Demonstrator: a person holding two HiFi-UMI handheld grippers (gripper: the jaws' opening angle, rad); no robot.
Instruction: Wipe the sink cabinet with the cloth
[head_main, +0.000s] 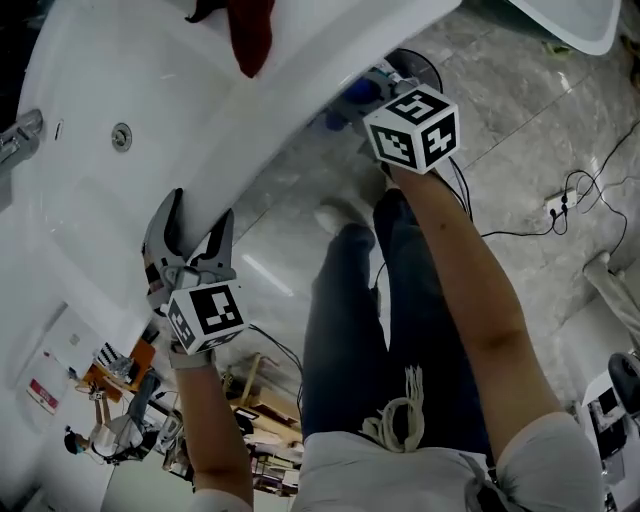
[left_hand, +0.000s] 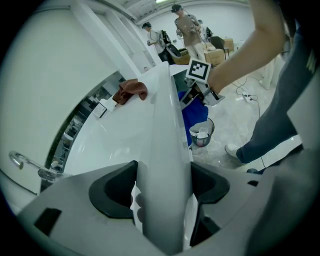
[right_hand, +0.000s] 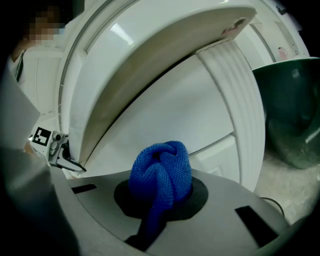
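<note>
Wiping seems in hand: the right gripper (right_hand: 160, 194) pinches a bunched blue knitted cloth (right_hand: 161, 167) below the basin, near the glossy white sink cabinet front (right_hand: 200, 112). The wad's long axis follows the jaws, its rounded end toward the panel. The left gripper (left_hand: 162, 186) clamps the white sink rim (left_hand: 165, 125). The next move likely calls for pressing and sweeping.

Left gripper (head_main: 203, 216) jaws astride white sink (head_main: 90, 190) rim, right gripper (head_main: 385, 82) with blue cloth (head_main: 353, 95) below rim, red cloth (head_main: 251, 35) on sink

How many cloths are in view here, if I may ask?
2: a blue cloth in the right gripper, a red cloth on the sink; others may be hidden.
</note>
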